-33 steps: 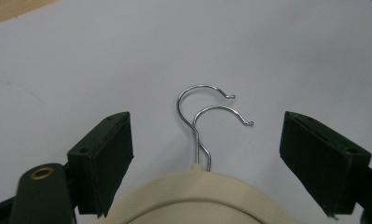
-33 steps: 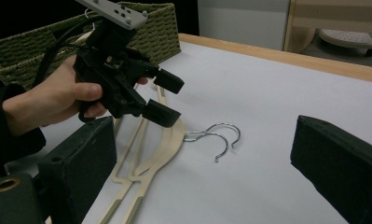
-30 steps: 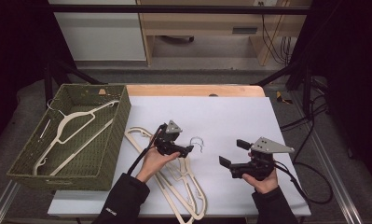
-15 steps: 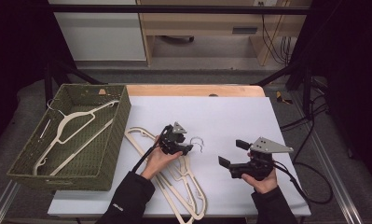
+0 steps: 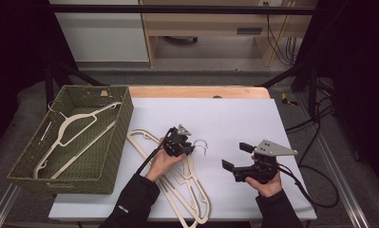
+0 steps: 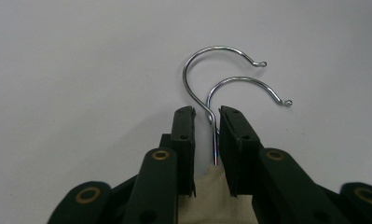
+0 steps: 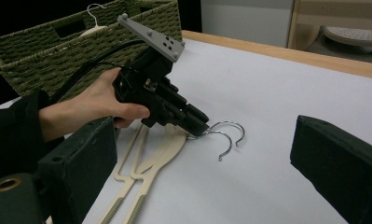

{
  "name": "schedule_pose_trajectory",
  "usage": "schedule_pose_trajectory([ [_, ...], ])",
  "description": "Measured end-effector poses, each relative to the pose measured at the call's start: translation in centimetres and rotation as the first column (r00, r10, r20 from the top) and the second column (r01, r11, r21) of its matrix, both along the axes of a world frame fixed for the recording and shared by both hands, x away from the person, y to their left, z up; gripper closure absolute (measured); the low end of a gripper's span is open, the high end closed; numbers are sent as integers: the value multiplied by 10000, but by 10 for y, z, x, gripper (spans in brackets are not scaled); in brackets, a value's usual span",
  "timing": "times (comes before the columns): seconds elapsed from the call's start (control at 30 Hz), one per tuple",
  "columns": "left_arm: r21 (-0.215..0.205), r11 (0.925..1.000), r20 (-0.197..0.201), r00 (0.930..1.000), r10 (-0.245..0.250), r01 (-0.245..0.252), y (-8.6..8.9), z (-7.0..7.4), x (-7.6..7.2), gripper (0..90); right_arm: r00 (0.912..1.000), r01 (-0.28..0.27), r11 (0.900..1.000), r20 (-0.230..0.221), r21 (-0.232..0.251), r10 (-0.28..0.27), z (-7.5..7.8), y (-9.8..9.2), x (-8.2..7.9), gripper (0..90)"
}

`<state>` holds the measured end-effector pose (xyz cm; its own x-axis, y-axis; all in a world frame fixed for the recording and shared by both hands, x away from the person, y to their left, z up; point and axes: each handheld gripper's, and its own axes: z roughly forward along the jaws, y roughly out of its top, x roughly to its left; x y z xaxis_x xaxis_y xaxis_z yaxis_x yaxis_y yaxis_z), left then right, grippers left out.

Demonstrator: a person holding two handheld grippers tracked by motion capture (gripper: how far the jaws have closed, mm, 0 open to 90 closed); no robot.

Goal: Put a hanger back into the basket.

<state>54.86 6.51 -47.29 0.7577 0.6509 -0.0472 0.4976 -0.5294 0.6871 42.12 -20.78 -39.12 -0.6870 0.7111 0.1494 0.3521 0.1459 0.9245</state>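
Observation:
Two cream hangers (image 5: 187, 185) lie stacked on the white table, their wire hooks (image 6: 230, 70) side by side. My left gripper (image 5: 189, 147) sits low over their necks. Its jaws have just been closing, and in the left gripper view (image 6: 206, 112) they hold the top hanger's cream neck (image 6: 209, 191) and the hook's stem between the pads. The right gripper view has the same grip (image 7: 200, 126) from the side. My right gripper (image 5: 237, 156) rests to the right of the hooks, open wide with nothing between its jaws (image 7: 202, 158).
A green woven basket (image 5: 108, 152) stands at the table's left with another cream hanger (image 5: 71, 130) inside. A third cream hanger (image 5: 142, 140) lies next to the basket. A black cable trails from each gripper. The white surface beyond the hooks is bare.
My left gripper has sunk a little onto the hangers' necks and its jaws have narrowed around the hook stem. The right gripper has stayed put.

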Motion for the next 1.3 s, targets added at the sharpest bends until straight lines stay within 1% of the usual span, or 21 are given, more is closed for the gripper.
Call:
schedule_pose_trajectory([
  [0.07, 16, 10000, -2, 10000, -51, 51, -1, 0, 0, 790, 10000, -21, 10000, 40, 43, 21, 1, -1, 0, 77],
  [0.17, 80, 9999, -25, 10000, -82, 83, -1, 0, 0, 793, 10000, -23, 10000, 38, 41, 23, 1, -1, 0, 77],
  [0.2, 127, 9998, -129, 9998, -167, 169, -1, 1, 1, 791, 10000, 13, 10000, 30, 29, -13, 1, -1, 0, 77],
  [0.23, 158, 9997, -153, 9997, -166, 168, -2, 1, 2, 791, 10000, 18, 10000, 25, 52, -18, 1, 0, 0, 77],
  [0.3, 331, 9993, -167, 9997, -194, 200, -4, 2, 2, 792, 10000, 11, 10000, 16, 42, -11, 1, 0, 0, 77],
  [0.37, 382, 9991, -157, 9997, -162, 167, -5, 2, 2, 798, 10000, -52, 10000, 53, 24, 52, 1, -1, 0, 77],
  [0.4, 498, 9986, -119, 9998, -171, 177, -5, 3, 2, 798, 10000, -52, 10000, 53, 24, 52, 1, -1, 0, 77],
  [0.43, 539, 9984, -202, 9997, -137, 148, -6, 3, 3, 814, 10000, -54, 10000, 52, 44, 54, 2, -1, -1, 78],
  [0.5, 536, 9985, -214, 9997, -96, 107, -6, 3, 4, 854, 10000, -57, 10000, 50, 48, 57, 1, -1, 0, 79],
  [0.53, 469, 9989, -266, 9996, -52, 64, -5, 3, 5, 879, 10000, -72, 10000, 40, 24, 72, 1, 0, 0, 79],
  [0.67, 402, 9991, -325, 9994, -100, 113, -3, 3, 5, 885, 10000, -63, 10000, -65, 45, 64, -1, 2, 0, 79],
  [0.73, 375, 9993, -316, 9995, -6, 18, -4, 3, 5, 886, 9999, -101, 9999, -83, -52, 101, -2, 3, 1, 79],
  [0.83, 388, 9992, -318, 9995, 50, -37, -4, 4, 4, 887, 9999, -128, 9999, -109, -11, 127, -2, 3, 1, 81],
  [0.97, 425, 9991, -215, 9998, 19, -10, -3, 8, 0, 887, 9995, -219, 9998, -207, -41, 218, -5, 6, 2, 86],
  [1.0, 313, 9995, -45, 10000, 41, -39, -2, 12, -4, 887, 9995, -219, 9998, -207, -41, 218, -5, 6, 2, 86],
  [1.03, 227, 9997, 70, 9999, 74, -76, -2, 14, -5, 887, 9991, -286, 9996, -325, -86, 283, -7, 9, 3, 91],
  [1.13, -150, 9998, 312, 9995, 99, -95, 4, 23, -12, 887, 9983, -373, 9992, -454, -140, 367, -11, 14, 5, 98],
  [1.17, -150, 9998, 312, 9995, 99, -95, 4, 23, -12, 887, 9979, -426, 9990, -499, -131, 419, -12, 16, 5, 101],
  [1.23, -324, 9995, 623, 9980, 55, -35, 9, 32, -20, 887, 9972, -503, 9986, -568, -141, 494, -15, 19, 6, 106],
  [1.27, -324, 9995, 623, 9980, 55, -35, 9, 32, -20, 887, 9972, -503, 9986, -568, -141, 494, -15, 19, 6, 106],
  [1.3, -335, 9994, 729, 9973, 36, -12, 10, 34, -23, 887, 9969, -527, 9984, -592, -206, 514, -16, 22, 6, 107],
])
